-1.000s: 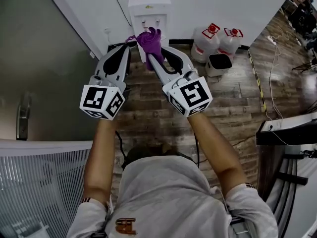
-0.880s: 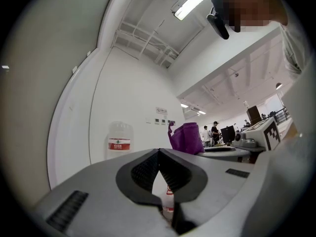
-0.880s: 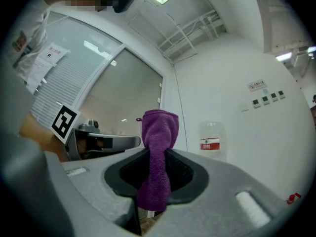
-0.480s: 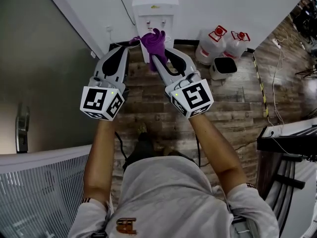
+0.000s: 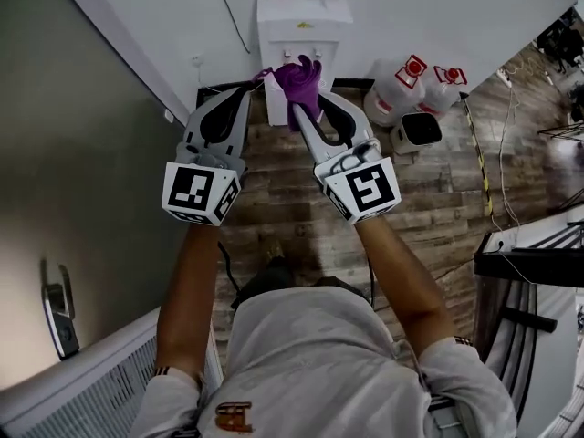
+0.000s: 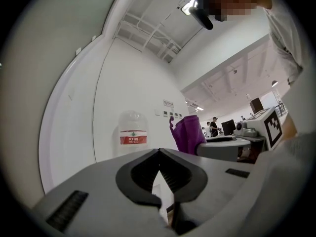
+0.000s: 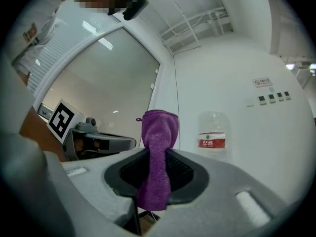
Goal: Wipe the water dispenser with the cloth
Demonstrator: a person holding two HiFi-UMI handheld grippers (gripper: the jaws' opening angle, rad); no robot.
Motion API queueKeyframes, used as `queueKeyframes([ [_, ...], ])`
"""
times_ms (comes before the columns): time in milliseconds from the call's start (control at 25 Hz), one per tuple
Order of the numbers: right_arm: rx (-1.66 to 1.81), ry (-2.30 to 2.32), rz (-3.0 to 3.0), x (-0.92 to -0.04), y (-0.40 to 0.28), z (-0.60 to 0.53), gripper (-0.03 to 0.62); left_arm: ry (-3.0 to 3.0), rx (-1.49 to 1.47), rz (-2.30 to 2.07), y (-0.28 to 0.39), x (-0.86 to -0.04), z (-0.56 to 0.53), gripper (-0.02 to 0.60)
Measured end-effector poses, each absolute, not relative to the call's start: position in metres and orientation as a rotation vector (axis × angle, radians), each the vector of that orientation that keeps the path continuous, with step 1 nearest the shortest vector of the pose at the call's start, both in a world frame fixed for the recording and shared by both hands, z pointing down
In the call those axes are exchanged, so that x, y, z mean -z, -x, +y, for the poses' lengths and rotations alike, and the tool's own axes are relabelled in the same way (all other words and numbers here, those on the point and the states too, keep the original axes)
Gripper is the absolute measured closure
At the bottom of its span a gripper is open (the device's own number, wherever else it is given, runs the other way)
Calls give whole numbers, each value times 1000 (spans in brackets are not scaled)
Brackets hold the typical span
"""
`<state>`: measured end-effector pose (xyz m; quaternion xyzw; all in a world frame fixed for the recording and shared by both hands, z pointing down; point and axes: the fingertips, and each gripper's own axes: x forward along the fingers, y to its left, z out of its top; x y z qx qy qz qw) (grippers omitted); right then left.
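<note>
A white water dispenser (image 5: 304, 18) stands against the wall at the top of the head view, with its clear bottle (image 6: 132, 132) showing in both gripper views. My right gripper (image 5: 307, 100) is shut on a purple cloth (image 5: 301, 78). The cloth's bunched top sticks up past the jaw tips, right in front of the dispenser's front panel. In the right gripper view the cloth (image 7: 159, 132) hangs clamped between the jaws. My left gripper (image 5: 259, 80) is shut and holds nothing, just left of the cloth and close to the dispenser's left edge.
Two large water jugs (image 5: 407, 88) with red caps and a small dark bin (image 5: 419, 131) sit on the wooden floor right of the dispenser. A grey wall (image 5: 82, 153) runs along the left. Cables (image 5: 500, 117) and a desk (image 5: 534, 249) lie to the right.
Both grippers and the person have moved closer to the dispenser. The cloth now sits right in front of its front panel. Both grips are unchanged.
</note>
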<state>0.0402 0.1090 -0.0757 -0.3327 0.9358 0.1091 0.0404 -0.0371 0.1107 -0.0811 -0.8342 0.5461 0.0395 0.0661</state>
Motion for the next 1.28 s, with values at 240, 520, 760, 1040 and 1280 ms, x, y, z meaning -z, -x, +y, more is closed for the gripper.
queueKeyframes([
  [240,-336,1127,2834,66,-9,68,499,2536,-112,1612,72,67,68,583],
  [520,-315,1221,2814,43,5,26,499,2561,-97,1616,88,48,24,583],
  [760,-277,1229,2828,21,11,-23,499,2587,-67,1643,87,21,-28,583],
  [1040,-246,1202,2857,2,24,-75,499,2558,-37,1732,101,-7,-81,583],
  [1280,-194,1201,2871,-17,44,-103,499,2554,4,1766,120,-23,-111,583],
])
